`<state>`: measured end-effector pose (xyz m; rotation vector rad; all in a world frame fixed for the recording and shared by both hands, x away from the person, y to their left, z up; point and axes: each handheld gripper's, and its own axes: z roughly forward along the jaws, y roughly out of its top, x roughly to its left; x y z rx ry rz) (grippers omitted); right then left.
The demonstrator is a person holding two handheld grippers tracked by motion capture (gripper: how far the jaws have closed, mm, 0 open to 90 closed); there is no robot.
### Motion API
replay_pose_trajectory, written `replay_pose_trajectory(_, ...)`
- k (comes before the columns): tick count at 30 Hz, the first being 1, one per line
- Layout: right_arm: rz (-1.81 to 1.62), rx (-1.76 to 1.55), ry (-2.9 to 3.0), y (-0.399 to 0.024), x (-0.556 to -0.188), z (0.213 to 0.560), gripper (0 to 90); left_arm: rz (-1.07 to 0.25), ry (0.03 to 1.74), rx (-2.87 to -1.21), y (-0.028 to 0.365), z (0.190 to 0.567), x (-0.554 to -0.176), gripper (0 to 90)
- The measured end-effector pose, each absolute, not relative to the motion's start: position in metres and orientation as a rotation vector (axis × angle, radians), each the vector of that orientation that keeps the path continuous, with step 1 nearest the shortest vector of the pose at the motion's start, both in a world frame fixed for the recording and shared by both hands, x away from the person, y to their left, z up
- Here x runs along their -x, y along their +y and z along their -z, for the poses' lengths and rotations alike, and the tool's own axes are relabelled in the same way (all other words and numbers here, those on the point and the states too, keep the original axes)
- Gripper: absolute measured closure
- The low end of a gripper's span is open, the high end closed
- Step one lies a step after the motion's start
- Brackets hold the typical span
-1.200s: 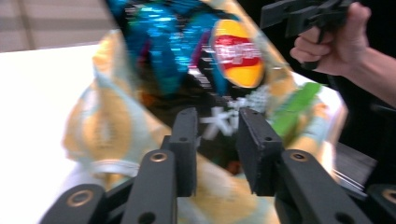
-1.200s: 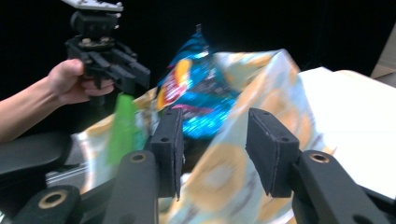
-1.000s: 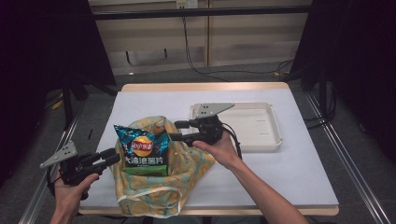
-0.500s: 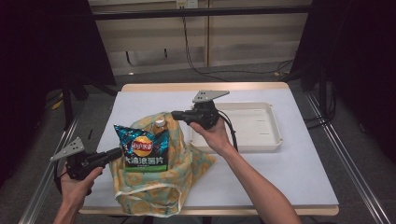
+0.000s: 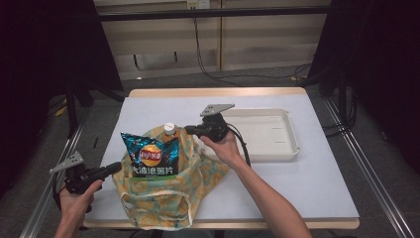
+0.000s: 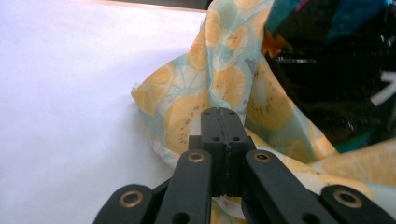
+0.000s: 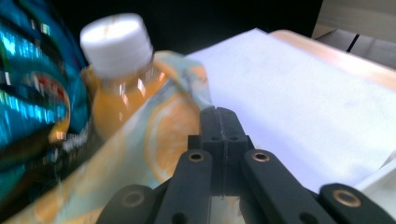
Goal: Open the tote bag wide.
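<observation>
Fabric of the orange-print bag (image 5: pixel 163 191) spreads over the near edge of the white table (image 5: pixel 307 173), with the blue chip packet (image 5: pixel 150 154) standing in its open mouth. At the bag's left side the left gripper (image 5: pixel 115 168) has its jaws pressed together, cloth just beyond their tips. Farther back, a white-capped bottle of orange drink (image 7: pixel 114 79) leans inside the bag; the right gripper (image 5: pixel 190 130) sits beside the rim, jaws likewise closed flat. Beyond lies the white tray (image 5: pixel 285 144).
</observation>
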<state>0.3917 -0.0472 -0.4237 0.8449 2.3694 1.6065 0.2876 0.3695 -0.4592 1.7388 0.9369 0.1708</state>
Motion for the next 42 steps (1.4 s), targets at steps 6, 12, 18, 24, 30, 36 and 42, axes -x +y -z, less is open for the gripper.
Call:
replay_pose_trajectory(6,-1.587,-0.844,2.401,-0.049,-0.381,0.441,90.0,-0.167,0.949,-1.819,0.366,0.468,-0.279,90.0)
replay_pose_trajectory(12,-1.488,-0.867,2.437,-0.049,-0.384,0.458,90.0,-0.138,0.994,-1.862,0.365,0.487,-0.283,90.0)
replay_pose_trajectory(18,-1.455,-0.888,2.448,-0.050,-0.379,0.463,90.0,-0.137,0.970,-1.880,0.364,0.484,-0.280,90.0)
replay_pose_trajectory(24,-1.389,-0.807,2.546,-0.039,-0.371,0.472,90.0,-0.136,0.992,-1.851,0.371,0.488,-0.275,90.0)
replay_pose_trajectory(30,-1.359,-0.823,2.560,-0.042,-0.370,0.479,90.0,-0.140,1.008,-1.867,0.367,0.493,-0.274,90.0)
replay_pose_trajectory(36,-1.466,-0.843,2.486,-0.054,-0.367,0.465,79.0,-0.161,0.979,-1.811,0.369,0.484,-0.271,83.0)
replay_pose_trajectory(42,-1.587,-0.826,2.403,-0.068,-0.348,0.434,63.6,-0.198,0.916,-1.749,0.366,0.463,-0.261,69.6)
